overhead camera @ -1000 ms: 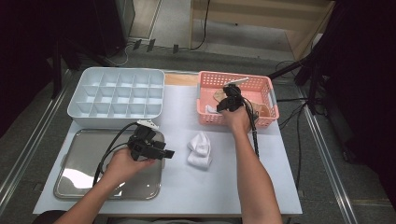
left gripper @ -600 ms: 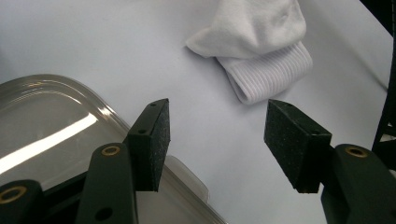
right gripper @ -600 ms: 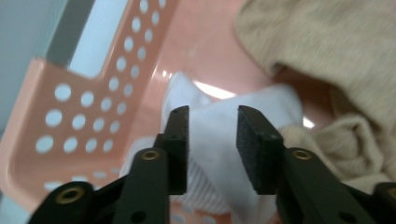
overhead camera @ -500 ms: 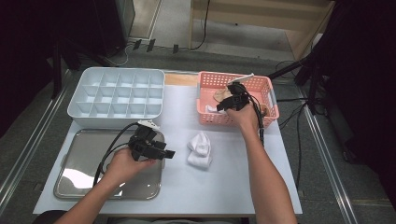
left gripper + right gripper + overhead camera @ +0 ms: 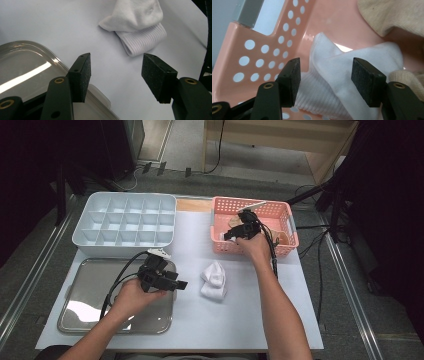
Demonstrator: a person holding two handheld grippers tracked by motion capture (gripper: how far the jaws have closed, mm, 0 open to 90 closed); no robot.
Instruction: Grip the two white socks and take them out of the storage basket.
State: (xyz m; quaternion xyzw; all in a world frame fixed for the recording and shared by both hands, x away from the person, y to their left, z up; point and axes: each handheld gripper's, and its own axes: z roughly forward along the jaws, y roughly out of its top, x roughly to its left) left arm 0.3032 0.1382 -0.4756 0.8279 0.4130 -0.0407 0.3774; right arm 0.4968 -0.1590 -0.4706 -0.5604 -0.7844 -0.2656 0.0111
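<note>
Jaws of the right gripper (image 5: 323, 82) have just opened, apart over a white sock (image 5: 352, 75), seemingly untouched, in the pink basket (image 5: 262, 57).

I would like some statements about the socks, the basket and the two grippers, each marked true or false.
1. A white sock lies on the table between the two hands. True.
2. The right gripper is shut on a white sock. False: its jaws are open, having just been opening, over the white sock in the basket.
3. The left gripper is open. True.
4. The pink basket sits on the metal tray. False: it sits on the table.
</note>
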